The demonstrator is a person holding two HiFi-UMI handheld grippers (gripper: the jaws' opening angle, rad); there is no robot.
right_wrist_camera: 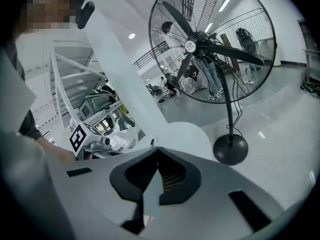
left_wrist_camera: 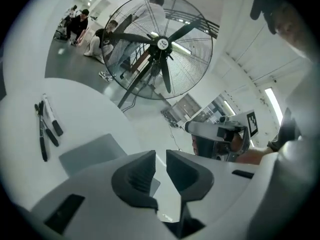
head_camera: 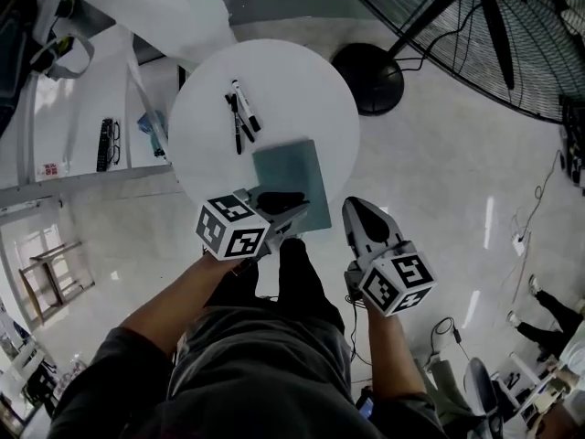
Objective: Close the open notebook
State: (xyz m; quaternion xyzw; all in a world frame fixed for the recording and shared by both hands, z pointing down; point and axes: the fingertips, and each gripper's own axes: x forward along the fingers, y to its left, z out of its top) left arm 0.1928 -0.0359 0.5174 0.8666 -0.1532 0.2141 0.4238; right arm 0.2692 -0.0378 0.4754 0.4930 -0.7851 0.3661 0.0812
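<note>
A teal-grey notebook [head_camera: 291,181] lies flat and closed on the round white table [head_camera: 292,85], near its front edge. In the left gripper view the notebook [left_wrist_camera: 87,153] sits just ahead and to the left of the jaws. My left gripper [head_camera: 285,210] hovers over the notebook's near edge; its jaws [left_wrist_camera: 160,159] stand a narrow gap apart with nothing between them. My right gripper [head_camera: 363,210] is off the table's right side, over the floor; its jaws [right_wrist_camera: 158,150] meet at the tips and hold nothing.
Two pens [head_camera: 242,115] lie on the far left part of the table. A large standing fan [head_camera: 494,26] with a round black base [head_camera: 368,79] stands behind the table to the right. White shelving [head_camera: 82,126] is at the left. My legs are below the table's edge.
</note>
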